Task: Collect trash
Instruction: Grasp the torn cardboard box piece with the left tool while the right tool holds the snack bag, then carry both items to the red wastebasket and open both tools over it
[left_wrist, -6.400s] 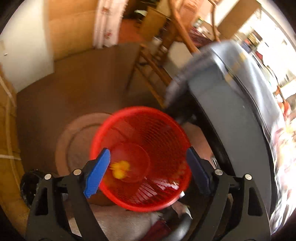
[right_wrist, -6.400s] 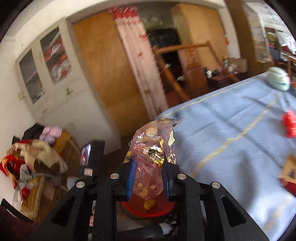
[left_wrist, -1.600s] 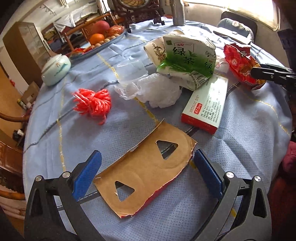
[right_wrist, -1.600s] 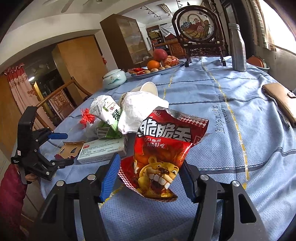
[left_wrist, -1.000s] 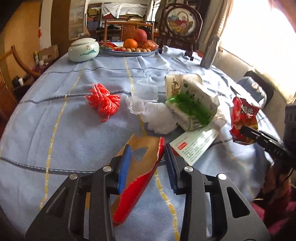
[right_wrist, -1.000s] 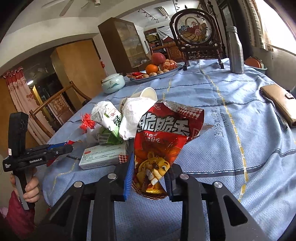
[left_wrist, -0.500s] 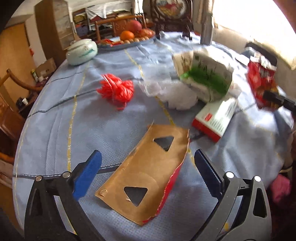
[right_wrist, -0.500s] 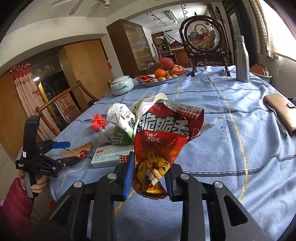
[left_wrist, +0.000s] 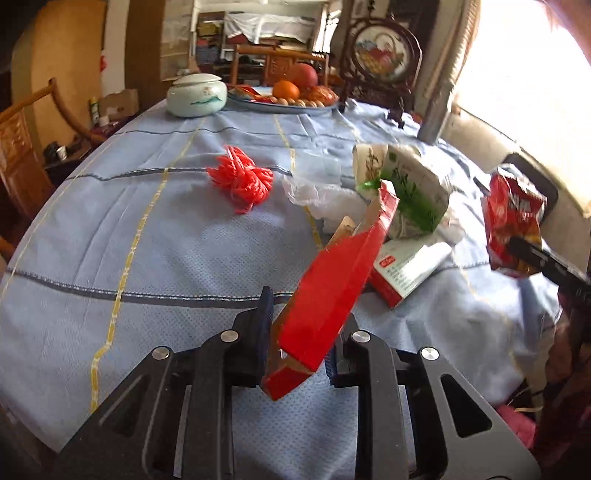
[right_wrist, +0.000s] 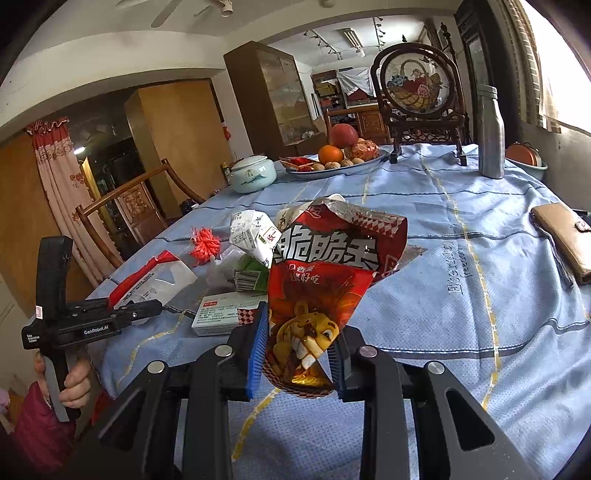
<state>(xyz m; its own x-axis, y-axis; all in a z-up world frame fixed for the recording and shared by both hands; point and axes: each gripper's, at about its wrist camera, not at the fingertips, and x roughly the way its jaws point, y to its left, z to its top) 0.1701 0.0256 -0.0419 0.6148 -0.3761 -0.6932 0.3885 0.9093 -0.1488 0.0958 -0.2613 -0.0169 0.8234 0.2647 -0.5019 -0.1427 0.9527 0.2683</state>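
Over the near edge of a round table (right_wrist: 480, 280) draped in a pale blue cloth, both grippers hold pieces of trash clear of the surface. The left gripper (left_wrist: 301, 332) is clamped on a torn piece of cardboard (left_wrist: 343, 273), red on one face and brown on the other, which slants up and to the right from between the blue pads. In the right wrist view that same gripper shows at the left, its black body printed "GenRobot.AI", with the person's hand (right_wrist: 75, 380) around the handle.

The right gripper (right_wrist: 299, 347) is closed on a crumpled red snack bag (right_wrist: 325, 280). The bag stands upright in the jaws and bears large white Chinese characters over a cartoon lion's face.

On the cloth behind lie more scraps: a flat white medicine box (left_wrist: 410, 264) with a red end, its small print too fine to read; a crushed green tea carton (left_wrist: 413, 192) with a barcode and Chinese characters; a wad of white plastic (left_wrist: 325, 199); and a bundle of red string (left_wrist: 240, 181). The cloth carries upside-down lettering that is not clearly legible.

Farther back stand a lidded ceramic jar (right_wrist: 253, 173), a fruit plate (right_wrist: 343, 158), a metal bottle (right_wrist: 489, 133) and a brown wallet (right_wrist: 565, 236).
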